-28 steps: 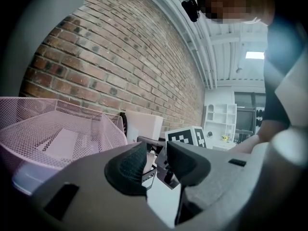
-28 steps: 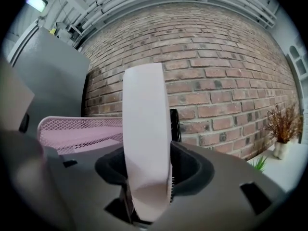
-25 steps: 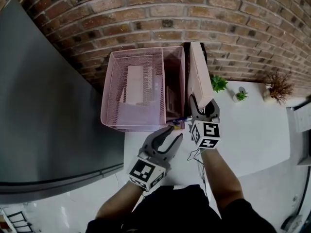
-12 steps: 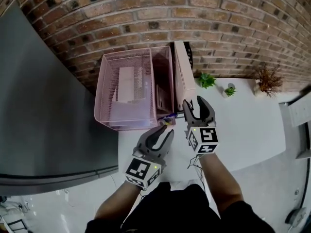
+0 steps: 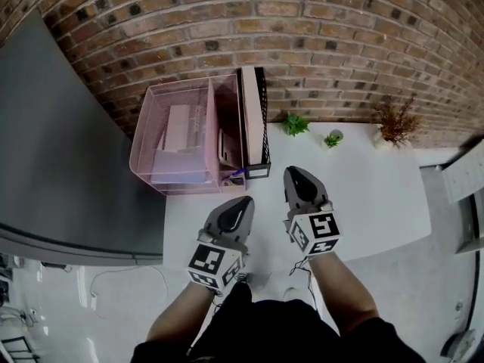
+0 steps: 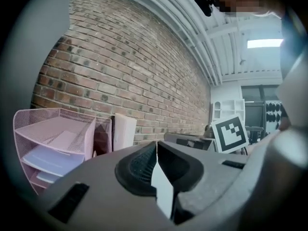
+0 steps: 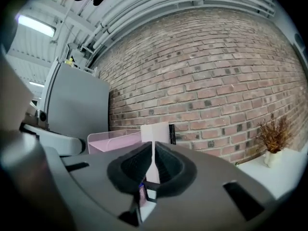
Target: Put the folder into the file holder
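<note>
Head view: brick wall (image 5: pixel 302 36) across the top; big grey panel (image 5: pixel 60 150) down the left; white table (image 5: pixel 363 195) against the wall; pink mesh tray rack (image 5: pixel 144 138) at the table's back left corner, papers on its tiers; black file holder (image 5: pixel 258 171) touching the rack's right side; white folder (image 5: pixel 252 119) upright inside the file holder, its far end at the wall. Left gripper (image 5: pixel 243 203) over the table near the front edge, pointing toward the rack's corner, apart from it; its jaws have just been closing and now meet, nothing between them, as the left gripper view also shows. Right gripper (image 5: pixel 296 174) just right of it, tip near the holder's front but not touching; jaws have just been closing, pads together, empty. Dried plant (image 5: pixel 392 119) in a pot at back right; two small green plants (image 5: pixel 296 123) between it and the holder.
</note>
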Available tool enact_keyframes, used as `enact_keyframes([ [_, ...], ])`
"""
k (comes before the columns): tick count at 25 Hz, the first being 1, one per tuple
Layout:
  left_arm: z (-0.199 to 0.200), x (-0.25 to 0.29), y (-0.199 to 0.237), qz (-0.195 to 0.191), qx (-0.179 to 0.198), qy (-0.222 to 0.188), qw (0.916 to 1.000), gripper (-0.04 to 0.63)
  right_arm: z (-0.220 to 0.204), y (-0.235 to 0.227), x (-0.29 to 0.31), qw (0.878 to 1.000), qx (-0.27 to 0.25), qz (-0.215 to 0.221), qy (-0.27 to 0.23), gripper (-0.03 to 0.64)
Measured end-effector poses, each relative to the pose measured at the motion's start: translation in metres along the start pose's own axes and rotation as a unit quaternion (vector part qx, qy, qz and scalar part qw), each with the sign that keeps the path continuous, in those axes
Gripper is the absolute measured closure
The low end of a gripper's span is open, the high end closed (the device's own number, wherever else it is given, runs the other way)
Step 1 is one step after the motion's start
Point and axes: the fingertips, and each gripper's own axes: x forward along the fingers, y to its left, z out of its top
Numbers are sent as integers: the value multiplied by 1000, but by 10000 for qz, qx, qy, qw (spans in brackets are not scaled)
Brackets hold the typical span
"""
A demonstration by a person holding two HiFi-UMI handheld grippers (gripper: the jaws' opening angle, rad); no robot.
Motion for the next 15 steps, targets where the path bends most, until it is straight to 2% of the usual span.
enact_keyframes([
  [1,1,-1,-12,27,-6,-21,10000,584,2,-4,-11,10000,30,67,-3,613],
  [8,-3,-13,-95,403,-153,-109,9990,589,25,-21,-95,9978,28,663,-92,614],
  [15,-4,-45,-176,913,14,-229,9956,589,43,-17,-186,9905,-179,1351,-200,614],
])
